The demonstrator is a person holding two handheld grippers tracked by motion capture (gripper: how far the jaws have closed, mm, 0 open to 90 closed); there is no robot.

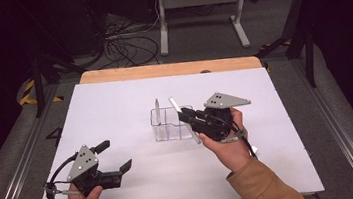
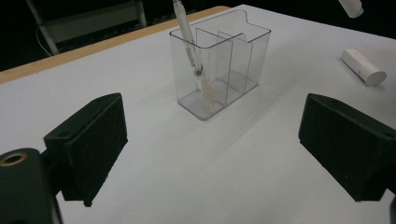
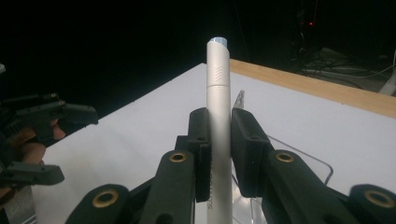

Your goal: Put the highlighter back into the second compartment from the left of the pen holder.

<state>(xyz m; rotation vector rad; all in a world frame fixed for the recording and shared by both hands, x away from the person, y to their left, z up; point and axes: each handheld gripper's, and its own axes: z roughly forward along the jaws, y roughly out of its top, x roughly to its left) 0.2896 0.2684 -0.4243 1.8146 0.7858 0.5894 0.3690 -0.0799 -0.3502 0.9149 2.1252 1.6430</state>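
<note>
A clear plastic organizer (image 1: 171, 125) with several compartments stands mid-table, and a thin pen (image 1: 157, 108) leans upright in its left compartment. My right gripper (image 1: 188, 116) hovers at the organizer's right side, shut on a silver-white marker (image 1: 174, 103) that slants over the box. In the right gripper view the marker (image 3: 218, 93) rises straight between the pads (image 3: 201, 149), with the organizer's rim (image 3: 303, 161) below. My left gripper (image 1: 116, 155) rests low at the front left, jaws wide apart and holding nothing. From the left gripper view the organizer (image 2: 233, 56) and its pen (image 2: 189, 46) lie ahead.
A short white cylinder (image 2: 364, 67) lies on the white board (image 1: 114, 101) right of the organizer, near the right hand (image 1: 254, 148). A wooden strip (image 1: 171, 69) edges the far side. Cables and a metal stand are on the floor beyond.
</note>
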